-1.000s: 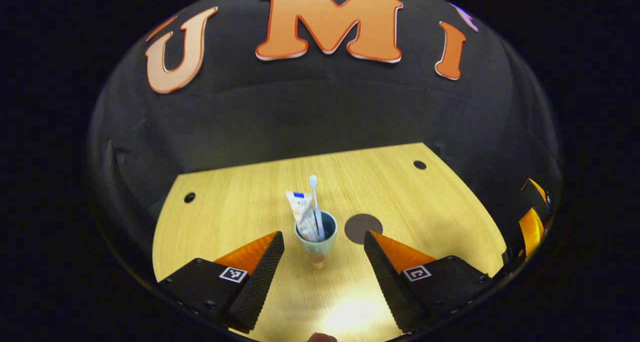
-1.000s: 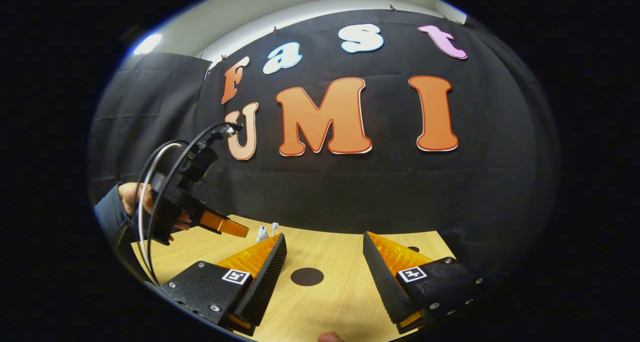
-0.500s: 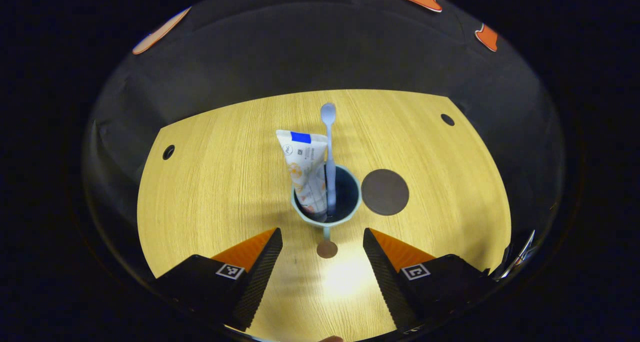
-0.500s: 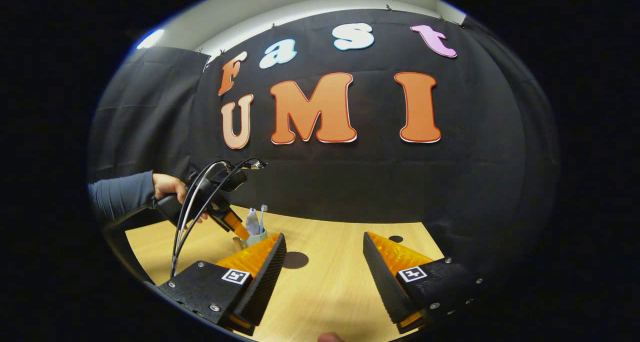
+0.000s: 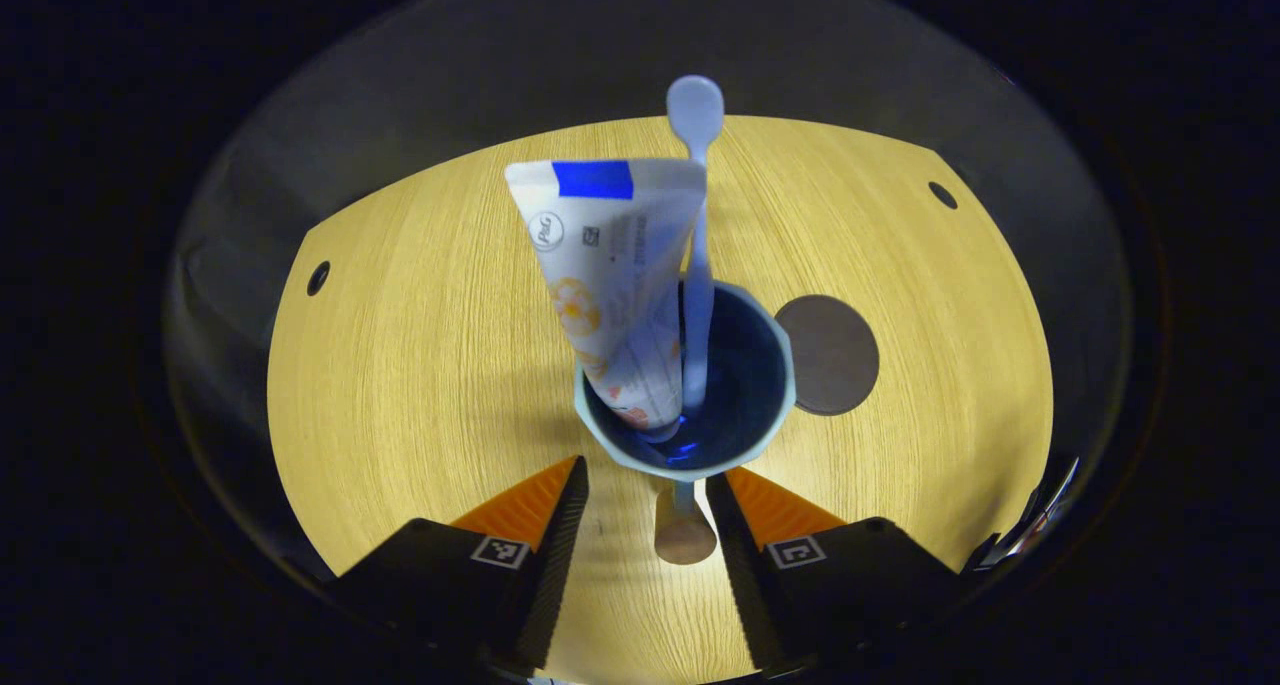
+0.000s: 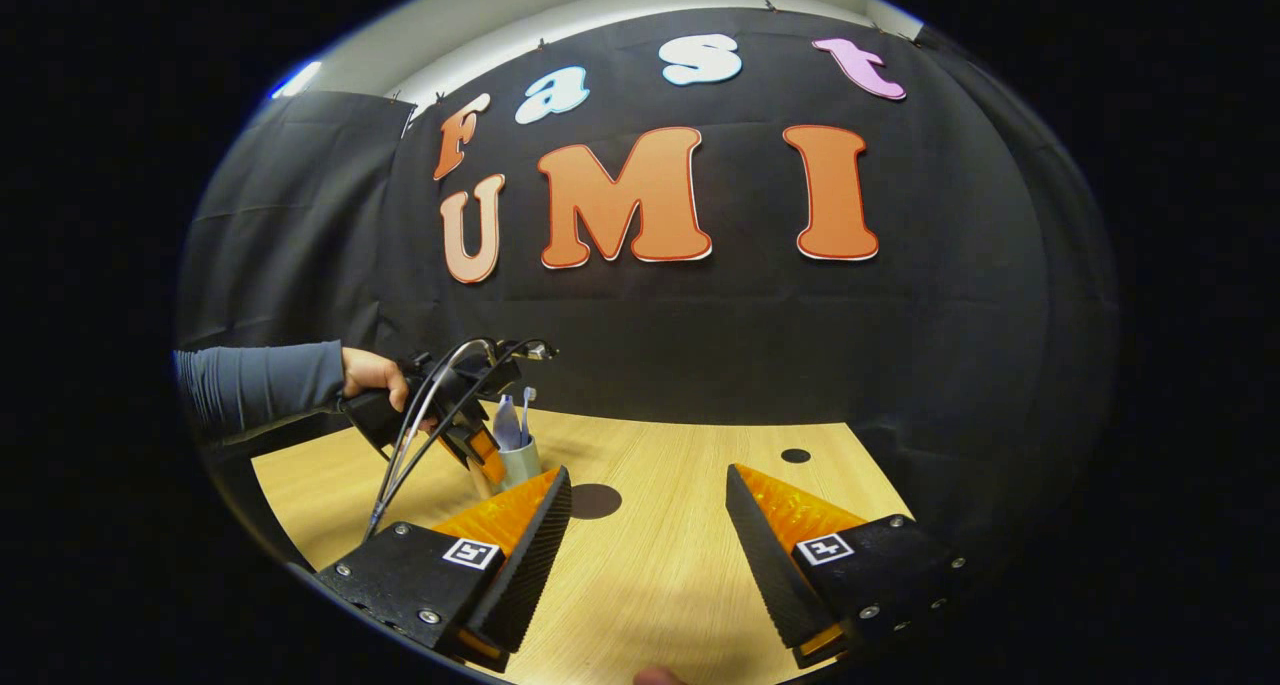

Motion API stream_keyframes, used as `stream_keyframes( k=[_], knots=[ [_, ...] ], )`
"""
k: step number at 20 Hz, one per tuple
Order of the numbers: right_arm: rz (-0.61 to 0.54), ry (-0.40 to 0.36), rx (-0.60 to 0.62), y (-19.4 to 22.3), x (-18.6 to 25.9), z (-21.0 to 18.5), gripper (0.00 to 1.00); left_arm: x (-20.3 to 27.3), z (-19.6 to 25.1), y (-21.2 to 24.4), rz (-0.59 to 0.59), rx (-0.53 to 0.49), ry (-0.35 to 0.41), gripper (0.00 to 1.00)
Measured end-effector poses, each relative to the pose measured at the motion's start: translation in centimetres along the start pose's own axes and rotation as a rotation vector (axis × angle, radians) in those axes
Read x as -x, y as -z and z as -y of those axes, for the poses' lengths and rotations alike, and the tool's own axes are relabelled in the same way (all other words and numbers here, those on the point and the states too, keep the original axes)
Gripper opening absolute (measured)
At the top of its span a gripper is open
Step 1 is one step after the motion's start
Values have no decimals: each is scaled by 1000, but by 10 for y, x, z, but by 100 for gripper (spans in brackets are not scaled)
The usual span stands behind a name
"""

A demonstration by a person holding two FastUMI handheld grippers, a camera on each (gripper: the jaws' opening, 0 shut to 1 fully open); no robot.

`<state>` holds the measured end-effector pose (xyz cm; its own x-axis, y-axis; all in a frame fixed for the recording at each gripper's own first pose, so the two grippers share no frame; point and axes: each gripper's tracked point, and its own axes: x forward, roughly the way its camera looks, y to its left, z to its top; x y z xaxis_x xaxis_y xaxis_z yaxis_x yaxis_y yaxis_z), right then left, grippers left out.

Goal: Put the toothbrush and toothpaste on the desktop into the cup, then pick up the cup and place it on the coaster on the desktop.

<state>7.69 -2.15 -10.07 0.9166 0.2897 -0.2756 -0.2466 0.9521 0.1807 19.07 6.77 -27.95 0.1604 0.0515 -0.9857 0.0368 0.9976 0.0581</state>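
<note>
Near mid-desk (image 5: 420, 365): left gripper (image 5: 645, 495), fingers apart, straddling a handle stub (image 5: 684, 535) below the cup (image 5: 690, 405), likely lining up a lift. Inside the cup, toothpaste (image 5: 610, 285) and toothbrush (image 5: 697, 255) upright, so loading looks done. Just right of the cup, a bare coaster (image 5: 828, 355). Far right, right gripper (image 6: 650, 540), open and idle over bare wood. Stub contact unclear; cup base hidden.
</note>
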Motion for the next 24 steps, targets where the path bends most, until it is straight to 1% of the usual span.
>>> stream_keyframes(
  k=[1,2,3,4,5,9,13,18,24],
  knots=[
    [-2,3,0,2,0,1,93,-5,6,0,-5,4,10,57],
    [-5,8,-3,4,1,2,92,-10,10,-2,-3,6,11,51],
    [-11,11,-11,6,0,3,92,-9,19,-1,5,4,5,40],
    [-16,13,-22,8,2,3,92,-10,23,-3,16,1,-1,33],
    [-19,15,-32,9,2,4,92,-1,24,-6,30,-13,-5,27],
    [-20,29,-55,10,6,8,93,8,21,-7,80,6,-19,23],
    [-27,49,-69,15,9,14,92,25,16,-12,118,24,-15,23],
    [-37,73,-63,21,12,19,92,30,18,-25,155,-15,21,23],
    [-41,90,-59,30,23,29,92,19,16,-24,159,-89,68,23]
  ],
)
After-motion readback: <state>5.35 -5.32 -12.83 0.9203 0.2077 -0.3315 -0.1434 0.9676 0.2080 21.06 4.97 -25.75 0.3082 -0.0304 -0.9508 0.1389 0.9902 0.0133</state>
